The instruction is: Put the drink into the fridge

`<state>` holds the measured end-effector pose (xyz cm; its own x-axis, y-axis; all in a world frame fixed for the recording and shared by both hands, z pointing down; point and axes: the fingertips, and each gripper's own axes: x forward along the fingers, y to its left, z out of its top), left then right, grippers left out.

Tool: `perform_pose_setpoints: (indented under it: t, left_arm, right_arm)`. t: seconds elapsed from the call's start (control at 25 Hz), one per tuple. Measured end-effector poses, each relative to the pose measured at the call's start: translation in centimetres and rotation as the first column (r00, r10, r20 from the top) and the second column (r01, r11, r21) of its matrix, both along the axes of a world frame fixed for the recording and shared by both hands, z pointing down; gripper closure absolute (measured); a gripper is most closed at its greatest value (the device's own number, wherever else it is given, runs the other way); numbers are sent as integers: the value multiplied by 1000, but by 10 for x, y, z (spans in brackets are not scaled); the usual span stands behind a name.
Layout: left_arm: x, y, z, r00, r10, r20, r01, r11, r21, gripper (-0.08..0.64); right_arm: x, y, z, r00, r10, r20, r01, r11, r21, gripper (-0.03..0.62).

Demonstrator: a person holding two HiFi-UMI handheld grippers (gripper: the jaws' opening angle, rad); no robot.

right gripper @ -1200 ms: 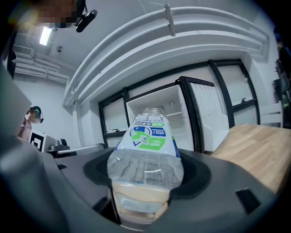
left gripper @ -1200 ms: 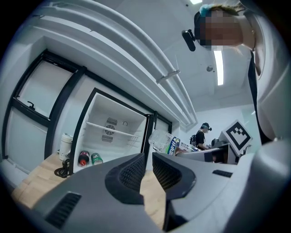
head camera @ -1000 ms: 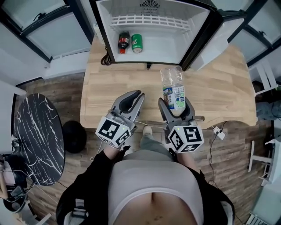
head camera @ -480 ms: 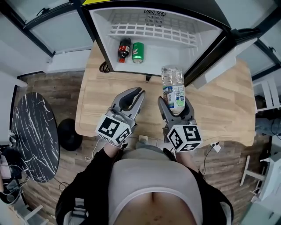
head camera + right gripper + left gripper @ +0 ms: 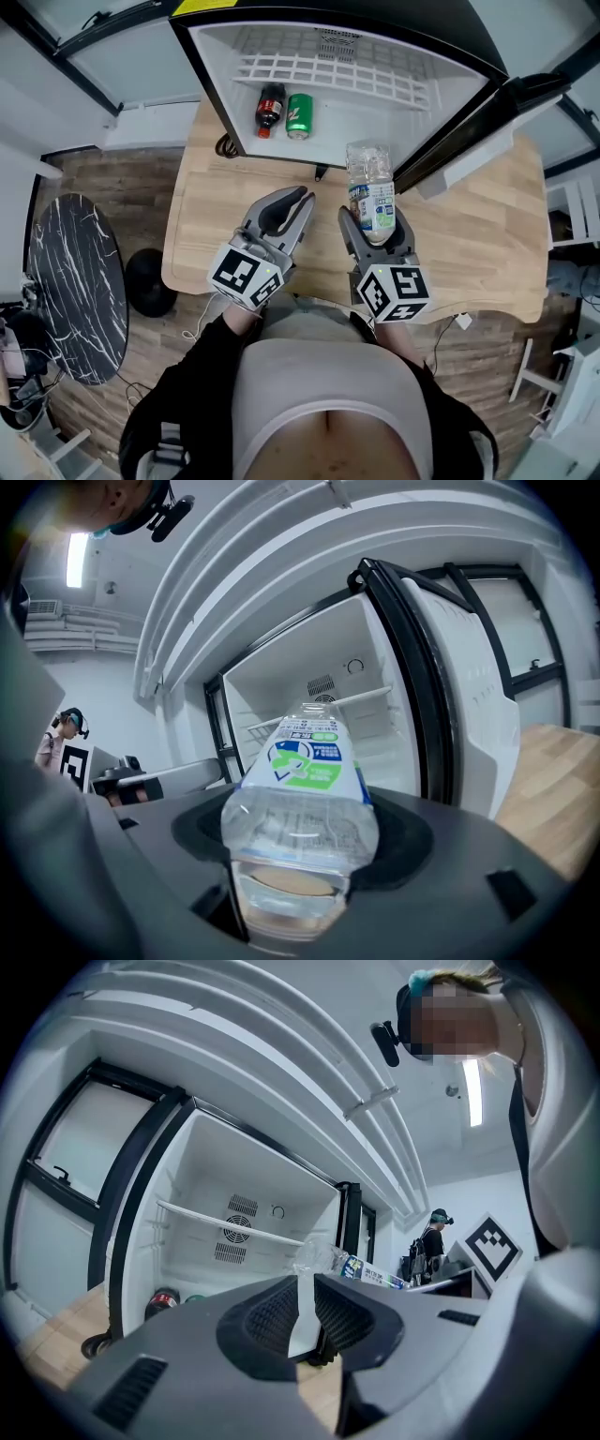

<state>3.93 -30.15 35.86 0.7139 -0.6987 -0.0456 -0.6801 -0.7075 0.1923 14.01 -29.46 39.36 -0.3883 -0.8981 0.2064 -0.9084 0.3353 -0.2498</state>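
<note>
1. The water bottle [image 5: 372,190] [image 5: 305,789] was clear plastic with a white, blue and green label round its middle. It was clamped between the jaws of the right gripper [image 5: 375,225] and ran lengthwise along them, its free end aimed at the fridge opening, just in front of the compartment. Which end carried the cap could not be told.
2. The fridge [image 5: 361,101] [image 5: 220,1199] [image 5: 352,700] was a small black-cased unit with a white interior. It stood on a wooden table [image 5: 469,234] with its door swung wide open to the right. A white wire shelf crossed its upper part, and a round fan vent sat in the back wall.
</note>
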Motion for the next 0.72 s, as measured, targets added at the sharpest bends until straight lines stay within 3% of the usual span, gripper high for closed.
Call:
perform_pose_setpoints:
  t: [0.36, 0.72]
  left_arm:
    - [-15, -19, 1, 1000, 16, 1, -16, 1000, -13, 502]
    - [-31, -32, 16, 1000, 15, -5, -15, 999, -47, 503]
  right_arm:
    - [-16, -18, 2, 1000, 11, -1, -11, 1000, -18, 250]
    - [-35, -32, 32, 1000, 18, 19, -16, 996, -93, 250]
